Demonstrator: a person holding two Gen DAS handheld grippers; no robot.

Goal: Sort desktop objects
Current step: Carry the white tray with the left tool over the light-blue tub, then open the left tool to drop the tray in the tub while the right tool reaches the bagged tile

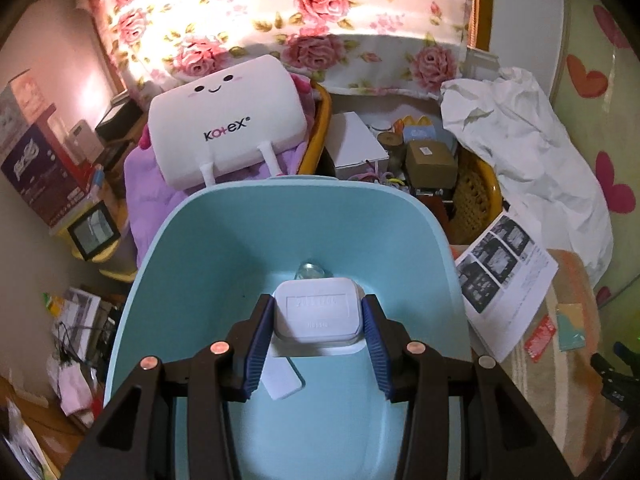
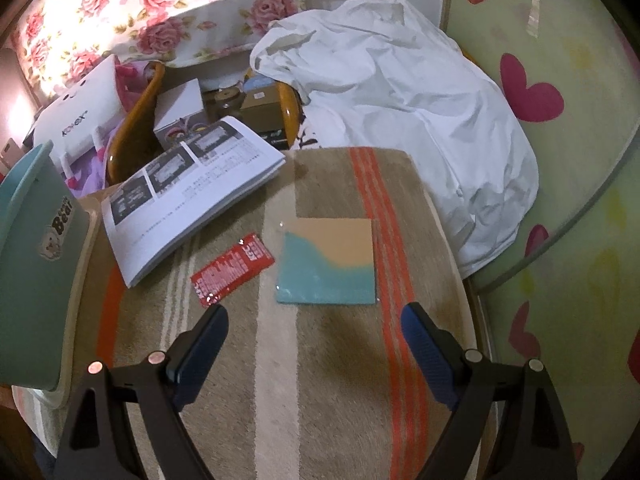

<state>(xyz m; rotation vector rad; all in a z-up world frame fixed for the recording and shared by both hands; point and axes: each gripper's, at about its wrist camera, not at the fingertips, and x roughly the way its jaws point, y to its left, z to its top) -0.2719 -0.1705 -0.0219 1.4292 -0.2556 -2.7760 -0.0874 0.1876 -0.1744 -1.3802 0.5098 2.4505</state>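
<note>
Nearest, left gripper (image 1: 318, 330) clamped on a smooth white rounded box (image 1: 318, 316), held over the glossy pale-blue tub (image 1: 192, 248). Could slip from the ridged pads if let go carelessly, knocking the flat white slab (image 1: 282, 384) or the small glass jar (image 1: 309, 270) lying in the tub. Right gripper (image 2: 314, 344) wide apart, holding nothing, above the striped woolly cloth (image 2: 280, 400) on the worktop. Just beyond, thin glossy teal-and-tan card (image 2: 330, 262) and red packet (image 2: 232, 274): both flat, hard to pinch. Farther, open booklet (image 2: 188, 200).

One blue bin (image 1: 192, 264), one white box (image 1: 316, 312), one booklet (image 2: 192, 192), one red packet (image 2: 232, 274), one square card (image 2: 328, 262).
</note>
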